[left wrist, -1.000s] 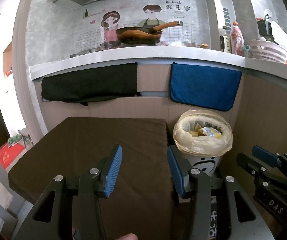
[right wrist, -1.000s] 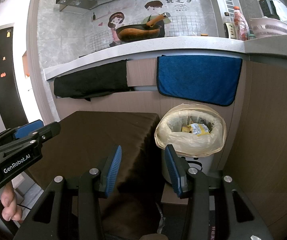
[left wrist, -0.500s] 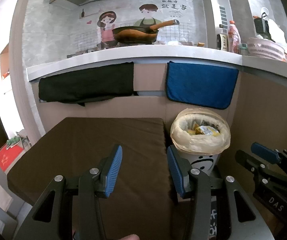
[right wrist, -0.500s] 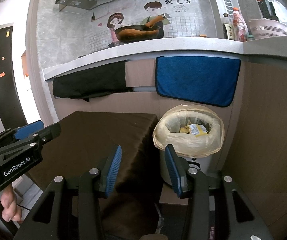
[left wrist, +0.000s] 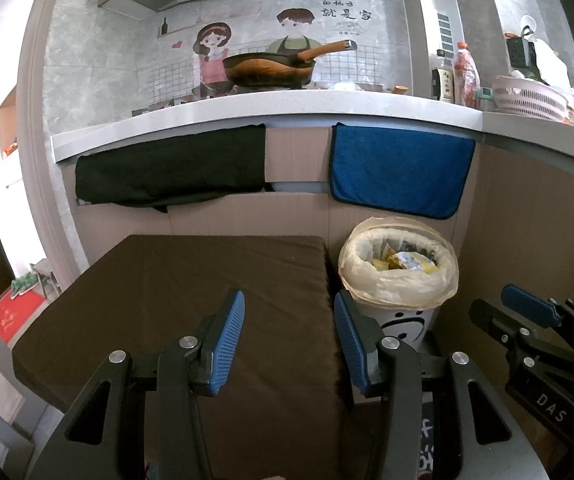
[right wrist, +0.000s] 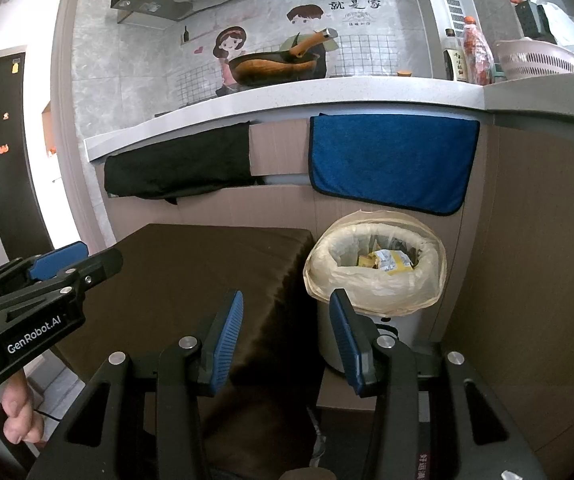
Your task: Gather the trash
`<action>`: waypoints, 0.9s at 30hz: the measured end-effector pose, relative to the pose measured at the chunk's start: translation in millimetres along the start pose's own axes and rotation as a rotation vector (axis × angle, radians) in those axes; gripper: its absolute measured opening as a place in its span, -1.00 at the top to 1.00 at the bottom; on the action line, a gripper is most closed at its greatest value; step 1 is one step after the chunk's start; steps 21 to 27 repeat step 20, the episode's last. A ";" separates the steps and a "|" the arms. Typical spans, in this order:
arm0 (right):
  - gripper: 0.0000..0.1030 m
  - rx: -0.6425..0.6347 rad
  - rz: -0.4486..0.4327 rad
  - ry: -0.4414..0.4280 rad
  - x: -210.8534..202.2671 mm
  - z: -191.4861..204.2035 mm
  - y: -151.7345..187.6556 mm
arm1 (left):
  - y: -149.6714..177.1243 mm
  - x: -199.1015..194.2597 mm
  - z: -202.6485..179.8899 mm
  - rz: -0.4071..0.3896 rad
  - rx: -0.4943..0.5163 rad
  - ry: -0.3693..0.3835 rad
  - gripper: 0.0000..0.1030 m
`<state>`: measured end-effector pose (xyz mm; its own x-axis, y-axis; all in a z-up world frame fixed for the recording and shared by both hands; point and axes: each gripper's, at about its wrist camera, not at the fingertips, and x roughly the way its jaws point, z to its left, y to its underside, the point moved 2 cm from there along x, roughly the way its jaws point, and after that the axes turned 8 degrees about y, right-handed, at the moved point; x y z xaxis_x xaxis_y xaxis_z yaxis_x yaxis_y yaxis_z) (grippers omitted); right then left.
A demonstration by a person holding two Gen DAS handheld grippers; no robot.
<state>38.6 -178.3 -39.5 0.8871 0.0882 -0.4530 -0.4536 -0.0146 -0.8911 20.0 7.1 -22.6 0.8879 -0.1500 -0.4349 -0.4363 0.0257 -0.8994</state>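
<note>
Nothing moved since earlier frames. Left gripper and right gripper hover, jaws apart, empty. Yellow wrappers lie in lined trash bin, beyond fingers, beside brown-clothed table.

White lettering reading "GenRobot.AI" runs along the black body of the left gripper, seen to the left of the right gripper's blue-padded fingers. The letters "DAS" stand on the body of the right gripper, to the right of the left gripper's fingers. Far ahead of the fingers, the wall decal above the wok carries a few handwritten Chinese characters, ending in "就是家". A dark bottle on the counter bears a label too small to read.
</note>
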 end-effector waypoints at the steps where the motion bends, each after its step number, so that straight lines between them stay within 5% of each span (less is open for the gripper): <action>1: 0.17 0.000 0.000 0.000 0.1 -0.7 -0.2 | -0.1 -0.1 -0.2 -0.001 0.000 0.000 0.07; 27: 0.17 0.000 -0.003 0.008 1.1 -4.2 0.0 | 3.3 3.0 -8.1 0.008 0.003 0.028 0.07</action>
